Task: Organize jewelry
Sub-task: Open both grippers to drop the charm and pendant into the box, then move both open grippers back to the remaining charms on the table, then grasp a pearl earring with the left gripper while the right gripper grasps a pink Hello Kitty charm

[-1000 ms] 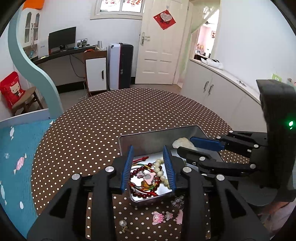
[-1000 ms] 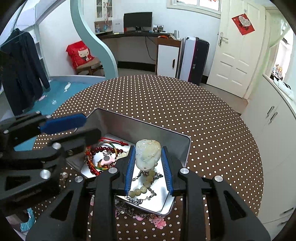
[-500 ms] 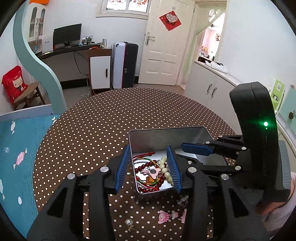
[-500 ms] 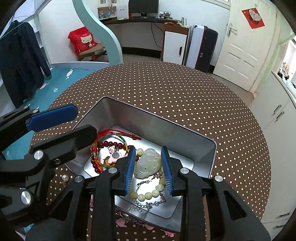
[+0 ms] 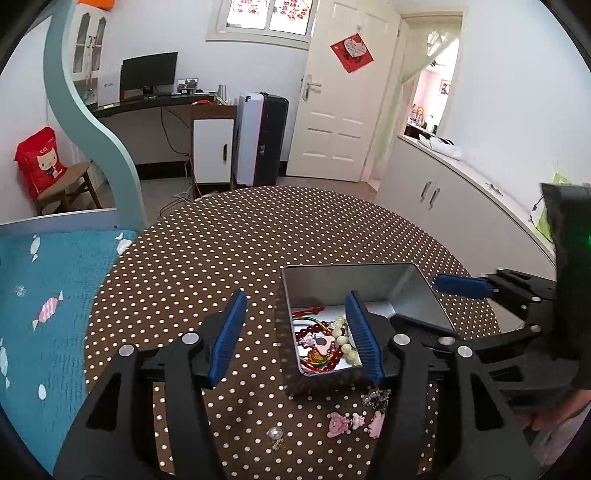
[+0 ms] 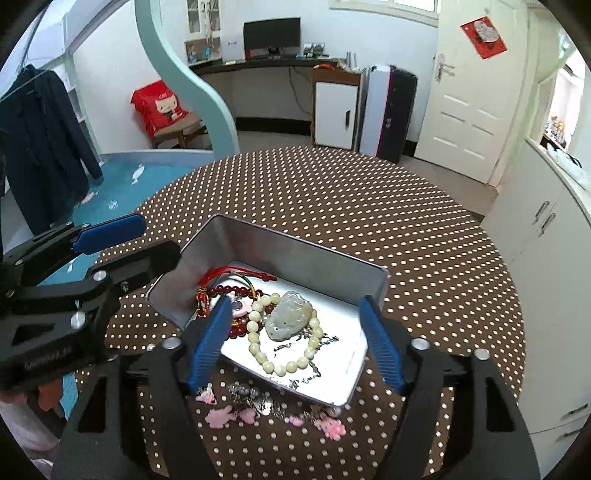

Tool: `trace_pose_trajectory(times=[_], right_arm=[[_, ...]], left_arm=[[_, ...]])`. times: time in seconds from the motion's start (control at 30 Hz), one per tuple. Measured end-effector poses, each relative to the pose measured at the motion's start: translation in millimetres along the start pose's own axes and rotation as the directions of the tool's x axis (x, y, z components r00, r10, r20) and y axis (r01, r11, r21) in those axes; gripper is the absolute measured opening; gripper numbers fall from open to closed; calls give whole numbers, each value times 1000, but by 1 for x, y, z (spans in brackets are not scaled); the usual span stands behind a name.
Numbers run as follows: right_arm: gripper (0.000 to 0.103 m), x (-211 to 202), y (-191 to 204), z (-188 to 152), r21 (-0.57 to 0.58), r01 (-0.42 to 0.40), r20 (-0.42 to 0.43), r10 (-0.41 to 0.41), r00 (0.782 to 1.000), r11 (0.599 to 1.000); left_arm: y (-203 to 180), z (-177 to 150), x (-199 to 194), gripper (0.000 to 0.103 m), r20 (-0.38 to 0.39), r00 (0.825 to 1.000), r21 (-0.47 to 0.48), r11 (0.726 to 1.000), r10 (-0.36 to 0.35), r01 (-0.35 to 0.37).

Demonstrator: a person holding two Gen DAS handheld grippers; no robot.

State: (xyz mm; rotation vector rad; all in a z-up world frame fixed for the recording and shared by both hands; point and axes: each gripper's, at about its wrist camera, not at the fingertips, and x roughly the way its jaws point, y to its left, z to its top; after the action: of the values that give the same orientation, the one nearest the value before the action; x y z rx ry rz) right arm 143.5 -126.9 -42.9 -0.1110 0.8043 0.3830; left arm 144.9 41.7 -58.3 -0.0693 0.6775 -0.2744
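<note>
Released now, the jade pendant [image 6: 290,314] lies in the tin [image 6: 373,275]; right claw [image 6: 295,347] and left claw [image 5: 295,341] both gape apart.

You're working in bright, even daylight that comes from the window [image 5: 267,16] high on the far wall, so shadows on the tabletop [image 5: 221,251] stay soft. The metal tin [image 6: 332,350] throws white glare off its floor. Both fisheye views bend straight lines hard at the edges and go black in the corners. The right hand-held gripper [image 5: 554,258] looks smeared in your left view.
</note>
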Motion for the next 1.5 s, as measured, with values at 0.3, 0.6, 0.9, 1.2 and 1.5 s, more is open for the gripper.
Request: trace_pose_trajectory(times=[0.3, 0.6, 0.9, 1.2, 1.5], right_arm=[[95, -43, -23, -19, 102, 23, 91, -33, 995, 995], [95, -45, -48, -59, 272, 81, 87, -109, 990, 959], [95, -32, -48, -102, 292, 99, 92, -131, 987, 951], [95, -21, -35, -116, 227, 152, 72, -172, 982, 962], [95, -23, -29, -108, 169, 158, 100, -176, 979, 973]], left_arm=[[15, -12, -32, 82, 33, 998, -30, 998, 58, -57], [28, -45, -49, 90, -10, 994, -57, 993, 105, -105], [29, -75, -29, 73, -100, 994, -56, 997, 55, -60], [22, -88, 2, 38, -167, 984, -23, 998, 62, -67], [3, -91, 12, 10, -164, 984, 40, 997, 66, -60]])
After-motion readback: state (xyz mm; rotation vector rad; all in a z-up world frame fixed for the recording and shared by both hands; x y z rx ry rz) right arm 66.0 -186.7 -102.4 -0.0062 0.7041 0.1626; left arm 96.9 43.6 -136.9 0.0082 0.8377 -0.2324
